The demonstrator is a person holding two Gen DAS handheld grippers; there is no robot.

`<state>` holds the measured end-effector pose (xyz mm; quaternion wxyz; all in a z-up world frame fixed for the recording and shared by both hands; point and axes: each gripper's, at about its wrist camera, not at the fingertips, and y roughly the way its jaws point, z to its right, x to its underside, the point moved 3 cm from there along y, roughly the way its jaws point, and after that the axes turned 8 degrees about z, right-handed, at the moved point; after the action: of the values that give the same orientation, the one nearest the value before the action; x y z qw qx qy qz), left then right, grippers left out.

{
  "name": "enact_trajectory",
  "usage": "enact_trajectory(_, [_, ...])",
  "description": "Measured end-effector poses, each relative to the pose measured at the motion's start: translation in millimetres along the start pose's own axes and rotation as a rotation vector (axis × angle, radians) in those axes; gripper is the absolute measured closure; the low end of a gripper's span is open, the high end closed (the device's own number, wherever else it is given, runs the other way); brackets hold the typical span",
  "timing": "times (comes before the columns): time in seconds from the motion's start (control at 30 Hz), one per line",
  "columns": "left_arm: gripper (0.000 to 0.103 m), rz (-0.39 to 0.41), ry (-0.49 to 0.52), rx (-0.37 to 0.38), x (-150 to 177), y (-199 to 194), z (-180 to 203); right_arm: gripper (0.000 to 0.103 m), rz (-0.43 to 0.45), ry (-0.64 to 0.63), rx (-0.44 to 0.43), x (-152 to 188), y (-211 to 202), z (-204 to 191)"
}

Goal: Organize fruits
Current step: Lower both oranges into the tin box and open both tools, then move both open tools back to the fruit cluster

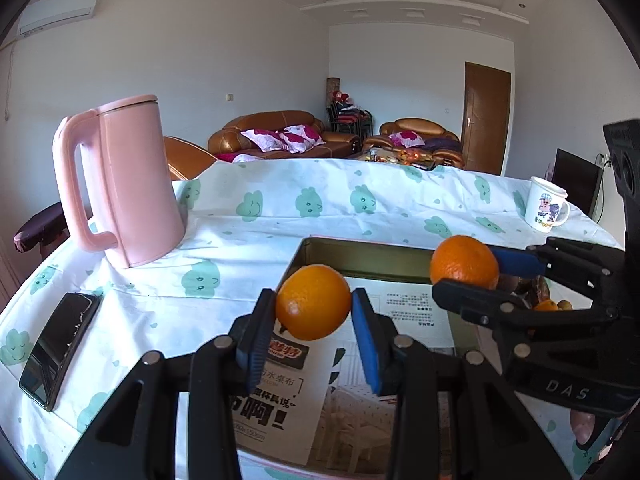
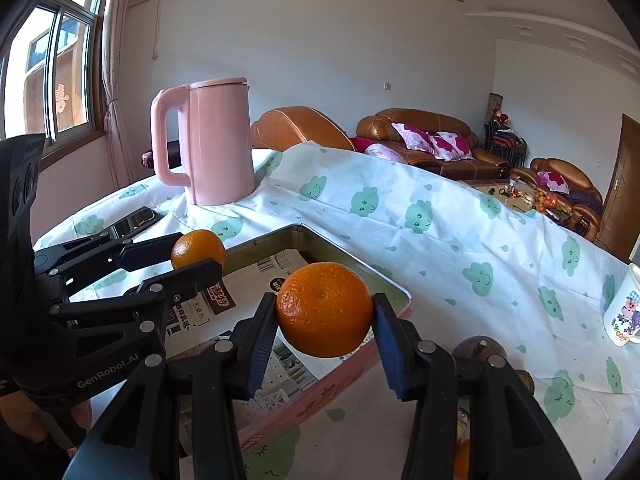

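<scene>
- Grippers counted: two. The left gripper [image 1: 313, 312] has its blue-padded fingers [image 1: 366, 336] pinching one orange [image 1: 313, 302], held in the air over the near-left part of the tin tray [image 1: 360, 254].
- The right gripper [image 2: 325, 320] has its fingers [image 2: 390, 350] pinching a second orange [image 2: 325, 309], held above the tray's near right side. In the left wrist view this second fruit [image 1: 464, 262] appears to the right, over the tray's right edge.
- Oranges held: two, one per gripper, well apart, both clear of the tray floor.
- Tray: one, rectangular metal, lined with printed paper [image 1: 280, 396], lying on the bench [image 1: 280, 216], which carries a white cloth with green cloud faces.
- Other fruit: small brown and orange items [image 1: 548, 300] show behind the right gripper at the tray's right; they are too obscured to count. One round brown item [image 2: 480, 350] lies near the right gripper's right finger.
- Kettles: one pink kettle [image 1: 132, 184], upright, far left on the bench.
- Phones: one dark phone [image 1: 60, 348], flat on the cloth at near left.
- Mugs: one white cartoon mug [image 1: 546, 204], upright, far right.
- Background: brown sofas [image 1: 280, 132] with patterned cushions beyond the bench.
</scene>
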<state>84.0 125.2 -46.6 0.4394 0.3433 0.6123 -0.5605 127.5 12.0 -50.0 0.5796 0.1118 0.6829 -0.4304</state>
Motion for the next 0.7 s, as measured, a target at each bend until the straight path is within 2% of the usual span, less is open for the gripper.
enact_trajectory(0.27, [0.063, -0.068, -0.024, 0.009, 4.0, 12.9, -10.0, 0.054, -0.077, -0.003, -0.025, 7.8, 23.9, -11.6])
enact_trajectory(0.47, [0.062, -0.081, -0.011, 0.000, 4.8, 16.1, -9.0, 0.053, -0.119, 0.013, -0.034, 13.9, 33.7, -14.2])
enact_trajectory(0.53, [0.054, -0.069, -0.001, -0.025, 3.8, 14.1, -9.1, 0.053, -0.120, 0.012, -0.033, 13.7, 33.8, -15.4])
enact_trajectory(0.57, [0.042, -0.060, -0.003, -0.040, 3.0, 12.6, -10.2, 0.050, -0.123, 0.009, -0.031, 13.7, 32.9, -15.7])
enact_trajectory(0.63, [0.029, -0.033, -0.020, -0.043, 1.1, 6.0, -11.8, 0.048, -0.106, 0.015, -0.030, 12.9, 23.3, -14.4])
enact_trajectory(0.7, [0.027, -0.002, -0.035, -0.032, -1.8, -3.8, -10.2, 0.047, -0.065, 0.023, -0.037, 12.7, 6.2, -9.9])
